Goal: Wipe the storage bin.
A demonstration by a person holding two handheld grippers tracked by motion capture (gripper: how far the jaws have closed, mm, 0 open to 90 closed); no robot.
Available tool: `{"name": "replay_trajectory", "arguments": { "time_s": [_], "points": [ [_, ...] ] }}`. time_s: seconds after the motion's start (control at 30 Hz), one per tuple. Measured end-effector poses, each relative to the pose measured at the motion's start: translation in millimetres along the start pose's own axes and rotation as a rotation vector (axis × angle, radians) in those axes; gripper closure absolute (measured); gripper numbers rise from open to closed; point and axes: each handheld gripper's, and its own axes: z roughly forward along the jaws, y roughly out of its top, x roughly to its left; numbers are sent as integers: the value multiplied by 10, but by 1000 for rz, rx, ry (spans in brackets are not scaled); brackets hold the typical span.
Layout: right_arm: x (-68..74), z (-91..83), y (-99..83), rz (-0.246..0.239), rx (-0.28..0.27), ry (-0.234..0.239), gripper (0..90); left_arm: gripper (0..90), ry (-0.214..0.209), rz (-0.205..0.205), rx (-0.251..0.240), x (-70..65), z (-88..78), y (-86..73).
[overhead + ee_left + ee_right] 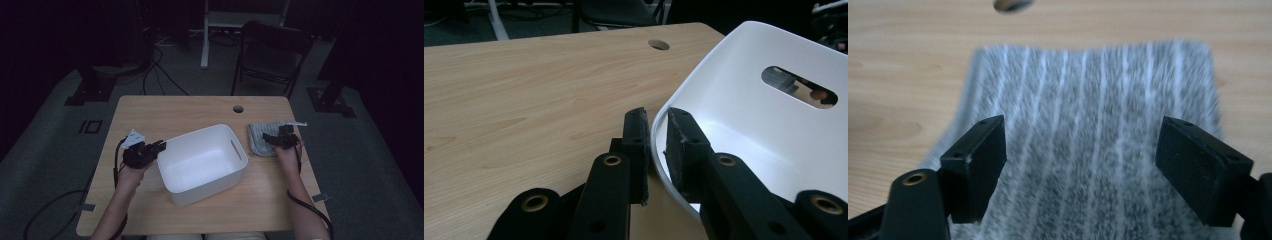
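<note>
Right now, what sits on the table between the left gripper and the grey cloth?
The white bin sits between them in the high view. The left gripper is shut on its rim; the right gripper hangs open over the grey cloth.

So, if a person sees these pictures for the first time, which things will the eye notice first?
First the white bin in the middle of the wooden table, bright against the dark room; the left claw is shut on its rim. Next, the grey striped cloth lying flat to the right of the bin, with the right claw wide open just over it and nothing gripped.
</note>
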Motion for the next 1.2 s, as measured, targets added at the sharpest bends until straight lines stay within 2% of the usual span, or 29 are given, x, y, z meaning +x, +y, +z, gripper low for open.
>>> {"name": "replay_trajectory", "arguments": {
  "time_s": [0.1, 0.17, 0.27, 0.37, 0.6, 0.63, 0.67, 0.7, 0.73, 0.77, 0.8, 0.83, 0.87, 0.9, 0.93, 0.97, 1.07, 1.1, 1.2],
  "points": [
    [-3, 86, -88, -32, 27, -48, 203, 793, 0, -1, 1, 0, 0, 0],
    [8, 114, -141, -38, 20, -64, 198, 793, 1, 1, 1, -2, 0, 1],
    [77, 143, -163, -87, 35, -94, 166, 793, 2, 2, 3, -2, 0, 3],
    [104, 154, -155, -110, 58, -106, 166, 793, 6, 4, 5, -7, 2, 4],
    [143, 152, -118, -112, 95, -117, 213, 793, 3, 3, 6, -4, 8, 8],
    [155, 144, -117, -111, 97, -116, 250, 793, 0, 0, 6, -1, 15, 11],
    [155, 144, -117, -111, 97, -116, 250, 792, 0, 0, 6, -1, 15, 11],
    [165, 131, -112, -119, 102, -107, 318, 792, -3, -3, 6, 0, 22, 14],
    [165, 131, -112, -119, 102, -107, 318, 791, -3, -3, 6, 0, 22, 14],
    [186, 114, -103, -132, 109, -90, 431, 791, -6, -4, 6, 3, 26, 16],
    [186, 114, -103, -132, 109, -90, 431, 791, -7, -4, 5, 4, 29, 16],
    [208, 103, -102, -138, 109, -78, 532, 791, -8, -2, 5, 3, 32, 17],
    [208, 103, -102, -138, 109, -78, 532, 791, -8, -2, 5, 3, 32, 17],
    [224, 91, -107, -143, 106, -63, 648, 791, -8, -1, 5, 1, 33, 17],
    [224, 91, -107, -143, 106, -63, 648, 791, -8, -1, 5, 1, 33, 17],
    [233, 86, -103, -139, 109, -60, 711, 791, -7, -1, 5, 0, 34, 17],
    [233, 79, -85, -133, 119, -58, 745, 791, -7, -1, 5, 0, 35, 18],
    [235, 55, -68, -120, 125, -44, 755, 791, -8, -1, 5, 3, 37, 19],
    [236, 0, -54, -113, 110, -32, 762, 790, -10, 0, 5, 5, 38, 20]
  ]
}}
